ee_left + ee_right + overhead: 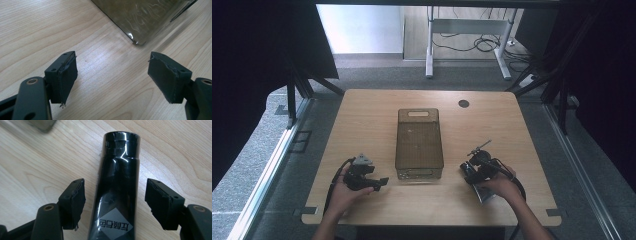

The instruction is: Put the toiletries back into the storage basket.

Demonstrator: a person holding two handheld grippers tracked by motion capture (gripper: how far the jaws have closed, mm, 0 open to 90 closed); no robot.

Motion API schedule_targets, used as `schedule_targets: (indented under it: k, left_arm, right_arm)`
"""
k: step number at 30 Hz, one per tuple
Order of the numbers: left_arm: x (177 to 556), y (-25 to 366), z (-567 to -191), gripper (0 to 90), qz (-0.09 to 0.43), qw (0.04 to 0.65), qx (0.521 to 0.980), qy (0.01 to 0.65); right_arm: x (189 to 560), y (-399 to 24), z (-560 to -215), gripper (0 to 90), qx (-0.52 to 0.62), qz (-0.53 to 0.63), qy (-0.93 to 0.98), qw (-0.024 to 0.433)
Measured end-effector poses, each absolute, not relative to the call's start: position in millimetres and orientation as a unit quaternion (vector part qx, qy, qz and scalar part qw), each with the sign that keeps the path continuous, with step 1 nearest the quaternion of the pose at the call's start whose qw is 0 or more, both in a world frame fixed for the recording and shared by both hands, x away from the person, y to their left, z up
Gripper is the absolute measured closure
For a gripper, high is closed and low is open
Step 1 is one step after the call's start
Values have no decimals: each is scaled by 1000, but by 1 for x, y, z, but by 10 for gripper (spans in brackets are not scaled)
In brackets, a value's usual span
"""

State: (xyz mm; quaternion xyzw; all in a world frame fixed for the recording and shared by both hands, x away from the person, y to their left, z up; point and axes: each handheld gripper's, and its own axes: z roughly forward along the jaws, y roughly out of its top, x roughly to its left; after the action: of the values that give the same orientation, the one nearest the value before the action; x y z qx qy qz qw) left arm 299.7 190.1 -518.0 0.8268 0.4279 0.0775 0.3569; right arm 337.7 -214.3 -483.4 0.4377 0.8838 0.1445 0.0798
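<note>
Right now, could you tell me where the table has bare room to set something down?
The table is bare along its far edge beyond the bin, and on wide strips to the bin's left and right. The near edge is crowded: the left gripper sits close beside the bin's near corner, and the right gripper straddles a black tube lying there.

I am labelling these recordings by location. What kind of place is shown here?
Probably a lab or office space set up for recording, not a home. A bare wooden table stands between dark curtains, with cables on the floor behind it, and a person works with a hand-held gripper in each hand.
</note>
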Motion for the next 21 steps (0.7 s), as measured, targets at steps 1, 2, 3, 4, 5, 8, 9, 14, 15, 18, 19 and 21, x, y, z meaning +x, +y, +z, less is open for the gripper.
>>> schedule_targets:
  k: [1,2,3,4,5,8,9,14,15,18,19,21]
  left_arm:
    - [299,190,-518,239,78,356,828,427]
    - [299,190,-517,239,78,357,827,426]
    - [299,189,-517,239,78,357,827,426]
    - [299,189,-517,239,78,357,828,426]
    - [299,189,-517,239,79,356,828,427]
    - [300,189,-518,239,79,355,828,427]
    - [300,189,-518,239,79,355,828,427]
    - [300,189,-518,239,78,355,828,426]
    - [300,189,-518,239,78,355,828,426]
    - [300,190,-518,239,78,356,828,427]
    - [300,190,-518,239,78,356,827,427]
    - [300,190,-517,239,78,356,827,428]
  right_arm:
    - [339,-214,-485,331,438,142,884,79]
    - [340,-214,-487,332,440,138,884,77]
    - [341,-214,-489,332,441,137,884,76]
    - [342,-215,-491,332,441,132,885,76]
    - [343,-215,-494,333,442,126,885,75]
    - [344,-215,-499,341,442,122,886,71]
    - [344,-215,-500,347,443,121,886,71]
    - [345,-214,-502,388,443,119,886,64]
    - [345,-214,-502,397,443,118,886,62]
    - [345,-212,-503,428,441,114,888,56]
    - [345,-212,-503,428,441,112,889,57]
    - [345,-211,-503,433,441,108,889,57]
